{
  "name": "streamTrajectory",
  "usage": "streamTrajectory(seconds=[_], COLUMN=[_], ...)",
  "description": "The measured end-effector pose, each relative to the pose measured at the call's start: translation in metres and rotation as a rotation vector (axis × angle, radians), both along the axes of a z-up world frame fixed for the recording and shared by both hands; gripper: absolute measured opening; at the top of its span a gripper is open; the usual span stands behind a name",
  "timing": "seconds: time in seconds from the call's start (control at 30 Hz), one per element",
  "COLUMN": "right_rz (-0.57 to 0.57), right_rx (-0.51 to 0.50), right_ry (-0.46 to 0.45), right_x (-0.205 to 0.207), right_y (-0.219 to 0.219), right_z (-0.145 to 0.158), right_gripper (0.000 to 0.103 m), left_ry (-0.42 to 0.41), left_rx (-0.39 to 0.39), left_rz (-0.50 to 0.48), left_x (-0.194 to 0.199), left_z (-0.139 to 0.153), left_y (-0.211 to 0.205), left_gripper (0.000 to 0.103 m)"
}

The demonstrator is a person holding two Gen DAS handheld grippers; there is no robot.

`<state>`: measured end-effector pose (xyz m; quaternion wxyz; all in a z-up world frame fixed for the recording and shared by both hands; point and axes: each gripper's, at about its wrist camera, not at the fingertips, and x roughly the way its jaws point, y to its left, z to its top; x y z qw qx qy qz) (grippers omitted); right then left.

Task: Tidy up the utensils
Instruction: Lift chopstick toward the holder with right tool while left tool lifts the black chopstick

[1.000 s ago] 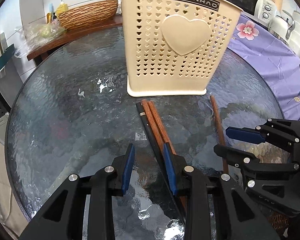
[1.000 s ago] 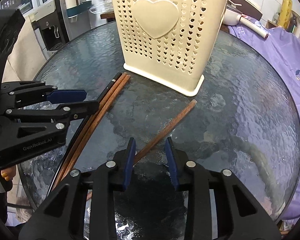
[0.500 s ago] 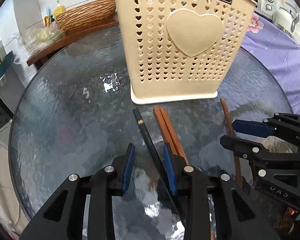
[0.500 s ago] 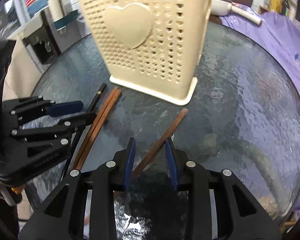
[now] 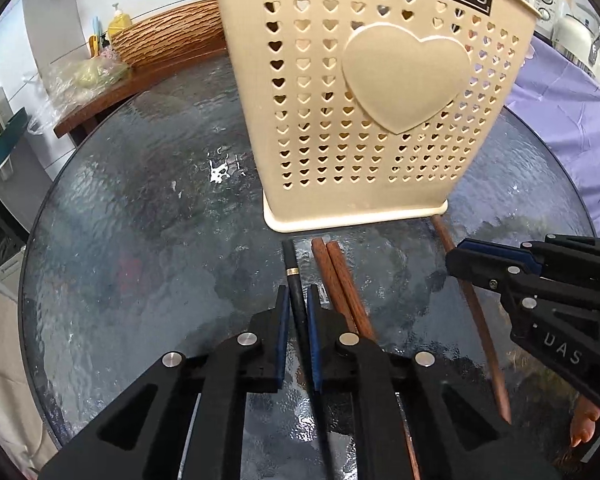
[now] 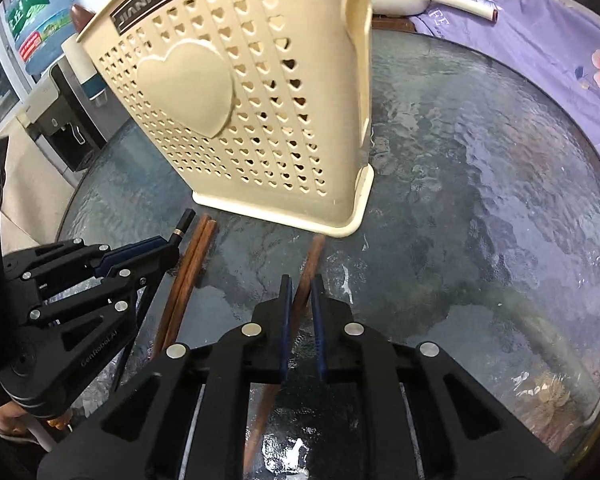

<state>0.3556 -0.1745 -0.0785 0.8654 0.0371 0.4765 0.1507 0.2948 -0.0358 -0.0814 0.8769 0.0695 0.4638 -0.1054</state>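
Pickup step. Left gripper (image 5: 298, 312) jaws have just closed on the black chopstick (image 5: 293, 268); right gripper (image 6: 301, 304) jaws, apparently, on a brown chopstick (image 6: 310, 262), both flat on the desk (image 5: 140, 240). Next: lift into the holder (image 5: 360, 120).

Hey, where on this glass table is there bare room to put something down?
Free: the glass table left of the cream holder, and the wide stretch right of the holder toward the purple cloth. Crowded: in front of the holder, where chopsticks and both grippers sit.
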Motion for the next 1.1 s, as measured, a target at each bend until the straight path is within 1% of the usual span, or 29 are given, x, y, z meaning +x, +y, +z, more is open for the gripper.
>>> streamTrajectory(seconds=[0.17, 0.27, 0.33, 0.47, 0.6, 0.8, 1.1], right_rz=[-0.002, 0.009, 0.015, 0.03, 0.037, 0.07, 0.135], right_rx=[0.041, 0.029, 0.017, 0.032, 0.045, 0.123, 0.249], right_ry=[0.014, 0.011, 0.005, -0.017, -0.067, -0.126, -0.227], right_x=[0.004, 0.006, -0.001, -0.007, -0.023, -0.037, -0.064], right_y=[-0.009, -0.008, -0.005, -0.004, -0.004, -0.013, -0.023], right_z=[-0.002, -0.003, -0.003, -0.002, 0.004, 0.023, 0.067], right_gripper=[0.009, 0.008, 0.008, 0.008, 0.008, 0.008, 0.008], left_ry=[-0.001, 0.0, 0.001, 0.002, -0.015, -0.068, -0.181], left_rx=[-0.001, 0.004, 0.006, -0.012, -0.032, -0.086, -0.174], left_rz=[0.003, 0.001, 0.002, 0.009, 0.014, 0.025, 0.04], left_x=[-0.001, 0.001, 0.0, -0.001, -0.004, -0.016, -0.043], left_z=[0.0, 0.0, 0.0, 0.001, 0.005, 0.025, 0.071], left_y=[0.002, 0.003, 0.003, 0.005, 0.01, 0.019, 0.034], left_gripper=[0.007, 0.007, 0.007, 0.007, 0.007, 0.007, 0.007])
